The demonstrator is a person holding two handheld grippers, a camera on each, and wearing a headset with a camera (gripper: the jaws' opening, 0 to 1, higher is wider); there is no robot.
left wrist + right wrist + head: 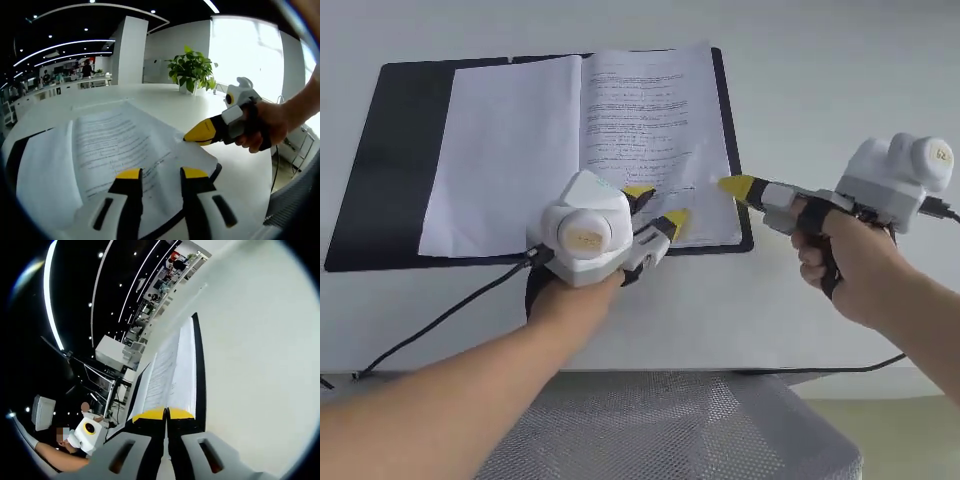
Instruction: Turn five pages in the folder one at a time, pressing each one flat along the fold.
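A black folder (400, 150) lies open on the white table, with a blank sheet (510, 150) on its left half and a printed page (650, 110) on its right half. My left gripper (655, 207) hovers open over the lower part of the printed page (125, 140), nothing between its yellow tips (162, 173). My right gripper (735, 185) comes in from the right and is shut at that page's right edge (192, 135). There the top sheet looks slightly lifted. In the right gripper view the shut tips (166, 413) point along the folder's edge (200, 370).
A black cable (440, 320) trails from the left gripper across the table's front. A grey mesh chair back (670, 430) stands below the table edge. A potted plant (192, 70) sits at the far side of the table. Bare table surface lies right of the folder.
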